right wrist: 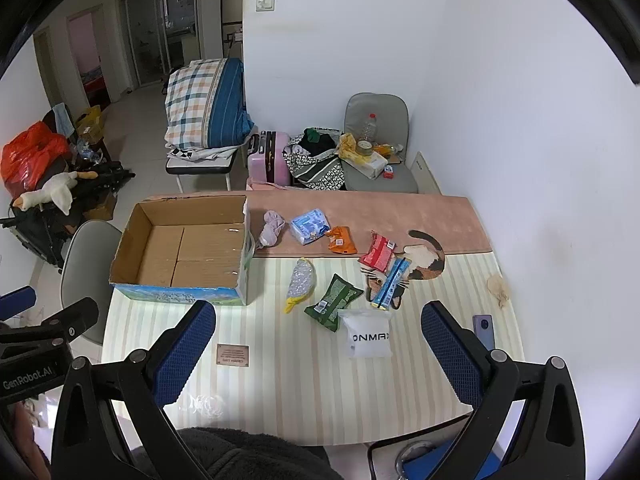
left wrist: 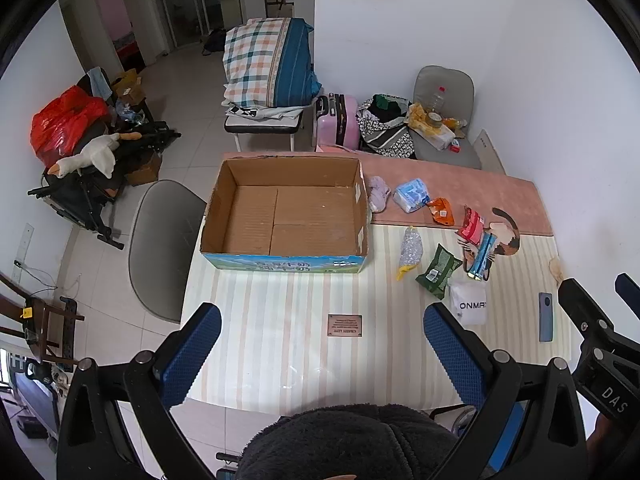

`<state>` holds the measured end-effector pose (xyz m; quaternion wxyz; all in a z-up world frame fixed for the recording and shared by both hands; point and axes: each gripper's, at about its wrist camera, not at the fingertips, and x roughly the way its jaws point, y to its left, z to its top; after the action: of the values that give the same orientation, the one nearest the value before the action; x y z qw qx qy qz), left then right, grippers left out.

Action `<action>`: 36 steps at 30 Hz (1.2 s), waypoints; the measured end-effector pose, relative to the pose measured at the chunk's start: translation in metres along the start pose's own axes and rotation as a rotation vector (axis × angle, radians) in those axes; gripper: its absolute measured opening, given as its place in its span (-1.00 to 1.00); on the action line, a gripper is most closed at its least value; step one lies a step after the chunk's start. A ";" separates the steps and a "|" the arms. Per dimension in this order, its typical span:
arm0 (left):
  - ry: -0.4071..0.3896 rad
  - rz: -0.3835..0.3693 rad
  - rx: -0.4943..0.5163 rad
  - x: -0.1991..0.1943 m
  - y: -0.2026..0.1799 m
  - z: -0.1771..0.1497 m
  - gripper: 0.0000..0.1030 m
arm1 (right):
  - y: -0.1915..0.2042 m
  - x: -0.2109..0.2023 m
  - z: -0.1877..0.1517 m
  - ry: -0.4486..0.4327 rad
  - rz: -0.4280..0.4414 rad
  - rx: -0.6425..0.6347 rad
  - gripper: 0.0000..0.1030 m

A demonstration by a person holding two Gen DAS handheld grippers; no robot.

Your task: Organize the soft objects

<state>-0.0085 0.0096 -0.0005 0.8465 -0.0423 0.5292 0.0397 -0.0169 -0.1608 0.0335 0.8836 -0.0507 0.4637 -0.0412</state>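
Note:
An open, empty cardboard box (left wrist: 284,216) (right wrist: 188,248) stands on the table's left half. To its right lie soft items: a lilac cloth (left wrist: 378,193) (right wrist: 271,229), a blue-white pack (left wrist: 412,195) (right wrist: 309,225), an orange packet (left wrist: 441,211) (right wrist: 341,240), a red pouch (left wrist: 471,225) (right wrist: 377,256), a blue tube (left wrist: 481,255) (right wrist: 392,283), a silver-yellow bag (left wrist: 411,251) (right wrist: 300,284), a green packet (left wrist: 439,272) (right wrist: 334,302) and a white ONMAX bag (left wrist: 470,303) (right wrist: 369,334). My left gripper (left wrist: 322,352) and right gripper (right wrist: 318,354) are open and empty, above the table's near edge.
A phone (left wrist: 545,317) (right wrist: 483,330) lies at the table's right edge and a small brown plaque (left wrist: 345,325) (right wrist: 233,355) near the front. A grey chair (left wrist: 166,248) stands left of the table. A wall is close on the right. Cluttered chairs and a pink suitcase (left wrist: 338,120) stand behind.

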 end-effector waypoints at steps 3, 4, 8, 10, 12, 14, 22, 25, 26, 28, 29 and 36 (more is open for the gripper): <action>-0.002 0.000 -0.001 0.001 0.002 -0.004 1.00 | 0.002 0.000 0.000 -0.005 -0.004 0.001 1.00; -0.001 -0.002 -0.002 0.000 0.003 -0.004 1.00 | 0.001 -0.001 -0.001 -0.008 -0.004 0.001 1.00; -0.002 0.001 -0.002 0.000 0.004 -0.003 1.00 | 0.000 -0.003 -0.001 -0.012 0.002 0.005 1.00; -0.006 0.002 -0.003 -0.001 0.005 -0.005 1.00 | -0.001 -0.005 -0.002 -0.016 0.006 0.007 1.00; -0.005 0.004 -0.002 -0.001 0.006 -0.007 1.00 | -0.001 -0.006 -0.001 -0.018 0.007 0.005 1.00; -0.006 0.002 -0.004 -0.001 0.007 -0.006 1.00 | -0.001 -0.006 -0.001 -0.019 0.009 0.006 1.00; -0.011 0.009 -0.010 -0.001 0.009 -0.010 1.00 | -0.001 -0.007 0.000 -0.024 0.009 0.006 1.00; -0.010 0.011 -0.014 -0.001 0.011 -0.010 1.00 | -0.002 -0.008 0.001 -0.027 0.009 0.008 1.00; -0.009 0.011 -0.014 -0.001 0.011 -0.009 1.00 | -0.002 -0.008 0.002 -0.029 0.009 0.008 1.00; -0.009 0.008 -0.014 -0.001 0.012 -0.010 1.00 | -0.002 -0.008 0.002 -0.029 0.010 0.007 1.00; -0.010 0.009 -0.013 -0.002 0.012 -0.009 1.00 | -0.002 -0.008 0.003 -0.030 0.011 0.006 1.00; -0.014 0.012 -0.010 -0.002 0.011 -0.005 1.00 | -0.001 -0.008 0.005 -0.034 0.009 0.005 1.00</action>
<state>-0.0155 0.0197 -0.0011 0.8497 -0.0433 0.5233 0.0478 -0.0179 -0.1605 0.0431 0.8916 -0.0472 0.4487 -0.0375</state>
